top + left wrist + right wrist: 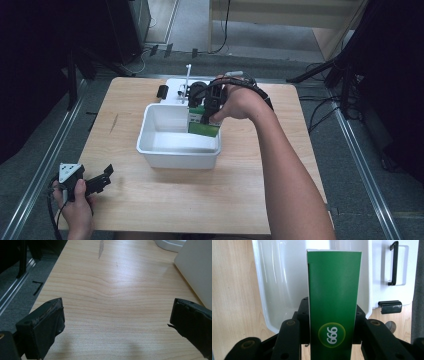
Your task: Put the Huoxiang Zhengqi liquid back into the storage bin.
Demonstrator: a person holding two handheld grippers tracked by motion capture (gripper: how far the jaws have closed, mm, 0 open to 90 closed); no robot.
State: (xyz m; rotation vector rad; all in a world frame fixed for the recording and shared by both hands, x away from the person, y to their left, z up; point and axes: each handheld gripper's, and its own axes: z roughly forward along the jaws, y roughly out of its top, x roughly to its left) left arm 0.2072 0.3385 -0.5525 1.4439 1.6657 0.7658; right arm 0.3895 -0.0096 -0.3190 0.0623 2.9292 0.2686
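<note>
1 green box (pixel 333 302), 1 white tub (pixel 150 131)

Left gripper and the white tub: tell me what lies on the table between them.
Nothing: the high view shows bare wooden table between the left gripper and the white tub; the left gripper view shows the same bare wood.

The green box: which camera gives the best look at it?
The right gripper view: the green box stands close up between the right gripper, its "999" logo readable. The high view shows it small, partly behind the hand, over the white tub. In the left gripper view, bare table.
</note>
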